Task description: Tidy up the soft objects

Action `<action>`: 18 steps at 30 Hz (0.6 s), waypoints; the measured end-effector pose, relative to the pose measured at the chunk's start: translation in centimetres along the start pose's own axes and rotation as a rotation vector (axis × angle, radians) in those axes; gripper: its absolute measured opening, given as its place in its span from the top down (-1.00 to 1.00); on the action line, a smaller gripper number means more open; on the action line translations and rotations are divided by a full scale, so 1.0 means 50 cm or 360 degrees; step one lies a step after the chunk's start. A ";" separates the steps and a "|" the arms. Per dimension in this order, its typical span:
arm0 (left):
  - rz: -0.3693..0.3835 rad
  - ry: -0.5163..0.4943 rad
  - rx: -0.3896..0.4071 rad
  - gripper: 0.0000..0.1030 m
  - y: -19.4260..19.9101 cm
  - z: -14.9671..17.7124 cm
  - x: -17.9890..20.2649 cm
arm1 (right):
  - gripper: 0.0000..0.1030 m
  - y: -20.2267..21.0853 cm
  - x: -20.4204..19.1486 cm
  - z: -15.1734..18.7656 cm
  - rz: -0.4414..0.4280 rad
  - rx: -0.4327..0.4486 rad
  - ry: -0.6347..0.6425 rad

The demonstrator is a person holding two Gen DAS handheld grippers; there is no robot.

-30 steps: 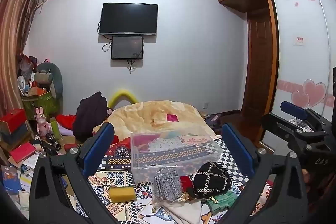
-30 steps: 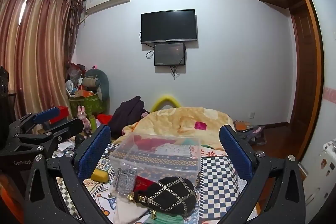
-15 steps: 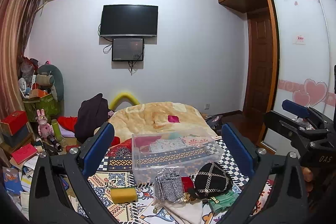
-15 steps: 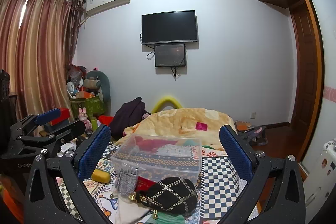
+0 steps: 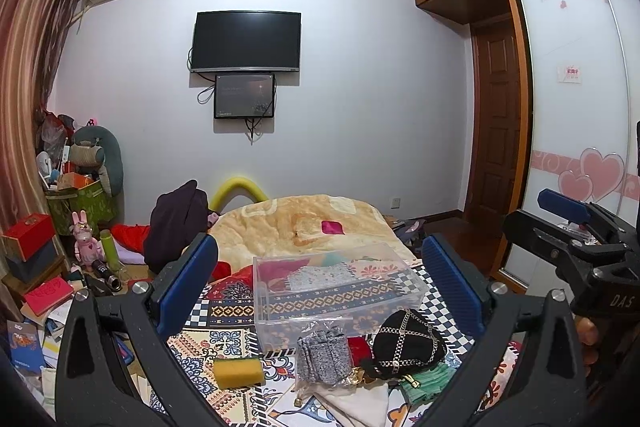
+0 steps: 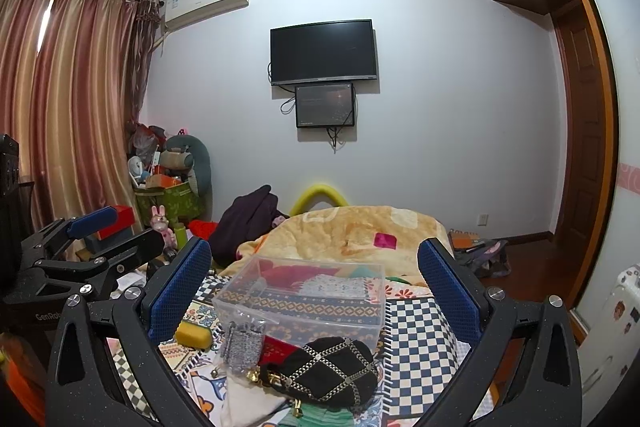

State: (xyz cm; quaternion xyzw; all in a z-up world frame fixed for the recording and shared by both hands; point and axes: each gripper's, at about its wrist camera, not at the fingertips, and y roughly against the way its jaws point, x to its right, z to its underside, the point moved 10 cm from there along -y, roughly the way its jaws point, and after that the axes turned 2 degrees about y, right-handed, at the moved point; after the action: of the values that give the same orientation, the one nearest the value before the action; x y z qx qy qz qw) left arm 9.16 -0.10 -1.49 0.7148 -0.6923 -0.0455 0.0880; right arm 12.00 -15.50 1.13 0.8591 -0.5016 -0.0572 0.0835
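A clear plastic box [image 5: 336, 291] [image 6: 300, 299] stands on the patterned bed cover. In front of it lie a grey knit bundle in a bag [image 5: 322, 357] [image 6: 242, 343], a red item [image 5: 358, 349], a black pouch with chain pattern [image 5: 408, 341] [image 6: 330, 371], a green cloth [image 5: 426, 381], a white cloth [image 5: 356, 403] and a yellow sponge [image 5: 238, 373] [image 6: 193, 334]. My left gripper [image 5: 320, 279] is open and empty, held above and behind the pile. My right gripper [image 6: 316, 279] is open and empty, to the right of the left one.
An orange blanket [image 5: 304, 223] covers the far bed. A dark garment [image 5: 176, 215] lies at its left. Boxes, books and toys [image 5: 48, 267] crowd the floor at left. A wardrobe [image 5: 576, 107] and door [image 5: 496, 123] stand at right.
Both views have tilted up a little, so the bed and its objects sit slightly lower in frame. Nothing on the bed has moved; both grippers stay open.
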 end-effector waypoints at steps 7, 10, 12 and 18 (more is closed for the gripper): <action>0.0001 -0.0006 0.0005 -1.00 0.003 0.000 0.003 | -1.00 0.000 -0.001 0.001 -0.0001 0.0000 -0.0001; 0.0006 -0.0004 0.0005 -1.00 0.002 0.000 0.006 | -1.00 0.001 -0.003 0.000 -0.0002 0.0004 -0.0001; 0.0009 -0.0005 0.0006 -1.00 0.002 -0.001 0.007 | -1.00 0.000 -0.002 -0.001 0.0000 0.0002 -0.0002; 0.0009 -0.0003 0.0014 -1.00 0.003 -0.004 0.006 | -1.00 0.002 -0.006 -0.001 -0.0004 0.0003 -0.0007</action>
State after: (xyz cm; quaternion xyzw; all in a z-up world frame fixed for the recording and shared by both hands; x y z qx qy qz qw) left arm 9.06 -0.41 -1.24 0.7132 -0.6945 -0.0430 0.0843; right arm 11.77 -15.32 1.19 0.8598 -0.5007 -0.0587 0.0814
